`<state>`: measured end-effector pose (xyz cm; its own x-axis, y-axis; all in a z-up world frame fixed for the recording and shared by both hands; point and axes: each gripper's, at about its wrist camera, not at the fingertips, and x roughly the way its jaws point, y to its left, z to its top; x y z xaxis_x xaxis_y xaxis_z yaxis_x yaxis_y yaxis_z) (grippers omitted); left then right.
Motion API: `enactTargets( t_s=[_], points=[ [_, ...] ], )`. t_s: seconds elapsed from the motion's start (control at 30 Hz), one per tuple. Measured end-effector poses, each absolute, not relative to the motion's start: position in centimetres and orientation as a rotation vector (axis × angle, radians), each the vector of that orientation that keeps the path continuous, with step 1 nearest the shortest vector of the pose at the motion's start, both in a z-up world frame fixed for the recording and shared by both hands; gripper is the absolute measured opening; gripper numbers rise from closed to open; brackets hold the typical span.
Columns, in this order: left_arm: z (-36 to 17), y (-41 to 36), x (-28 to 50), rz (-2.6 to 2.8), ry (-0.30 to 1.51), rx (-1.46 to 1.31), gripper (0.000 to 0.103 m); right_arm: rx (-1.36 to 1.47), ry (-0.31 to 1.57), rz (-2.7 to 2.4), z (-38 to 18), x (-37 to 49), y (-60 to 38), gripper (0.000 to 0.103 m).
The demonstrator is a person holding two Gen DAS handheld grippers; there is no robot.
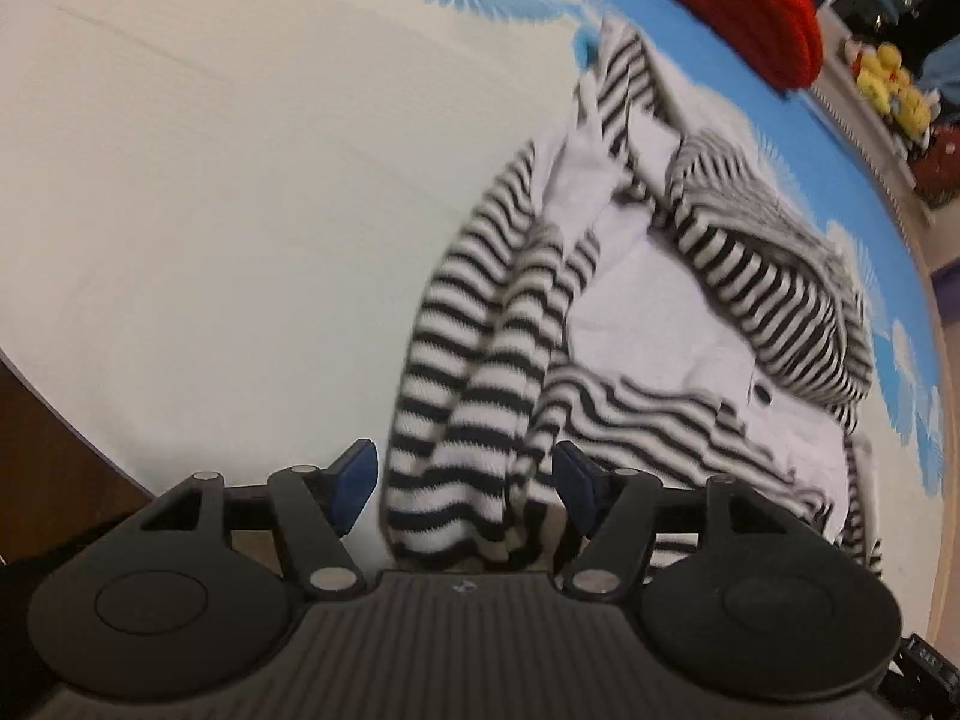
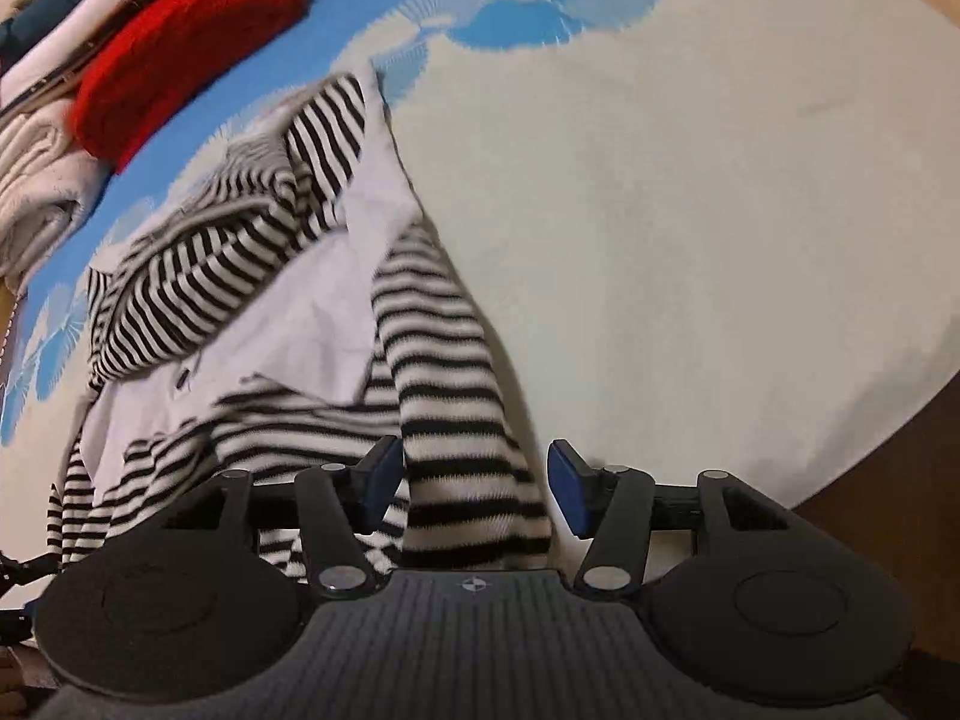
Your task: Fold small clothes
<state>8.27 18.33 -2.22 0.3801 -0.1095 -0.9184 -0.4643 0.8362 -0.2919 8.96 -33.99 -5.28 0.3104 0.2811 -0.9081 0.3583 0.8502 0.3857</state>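
A black-and-white striped top (image 1: pixel 720 252) with a white shirt panel lies crumpled on the cream cloth (image 1: pixel 210 210). One striped sleeve (image 1: pixel 456 408) runs down between the blue pads of my left gripper (image 1: pixel 465 480); the jaws stand apart and a thin gap shows beside the left pad. In the right wrist view the same top (image 2: pixel 210 276) lies at the left. Another striped sleeve (image 2: pixel 456 408) passes between the pads of my right gripper (image 2: pixel 474 480), which is open, with a gap at its right pad.
A folded red garment (image 1: pixel 750 0) (image 2: pixel 180 42) lies at the back on the blue-flowered border. Folded white knitwear (image 2: pixel 36 180) sits beside it. Yellow toys (image 1: pixel 888 84) stand on a shelf beyond. The cloth's rounded edge drops to brown floor (image 2: pixel 888 480).
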Motion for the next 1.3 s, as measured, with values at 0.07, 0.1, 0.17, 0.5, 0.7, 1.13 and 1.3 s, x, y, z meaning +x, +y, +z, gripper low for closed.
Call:
enactTargets(
  t_s=[0.07, 0.1, 0.17, 0.5, 0.7, 1.13, 1.3],
  points=[
    [-2.9, 17.9, 8.6, 0.235, 1.213, -0.537, 0.07, 0.566, 1.294, -0.042, -5.8, 9.1, -33.4, 0.056],
    [-3.4, 17.7, 8.7, 0.231, 1.237, -0.525, 0.07, 0.554, 1.301, -0.038, -6.1, 9.3, -33.2, 0.056],
    [-3.9, 17.4, 8.8, 0.229, 1.262, -0.505, 0.07, 0.532, 1.32, -0.034, -6.6, 9.5, -32.8, 0.056],
    [-3.9, 16.6, 8.1, 0.181, 1.29, -0.406, 0.036, 0.393, 1.356, 0.005, -7.3, 9.8, -31.1, 0.049],
    [-2.5, 15.3, 7.9, 0.111, 1.239, -0.357, 0.009, 0.39, 1.301, 0.041, -6.1, 9.6, -31.3, 0.01],
    [11.1, 15.0, 4.2, -0.17, 0.972, -0.301, 0.008, 0.623, 0.969, 0.15, 8.3, 7.2, -38.3, 0.008],
    [17.3, 16.5, -0.6, -0.287, 0.828, -0.37, 0.008, 0.722, 0.88, 0.207, 14.4, 2.9, -40.6, 0.008]
  ],
)
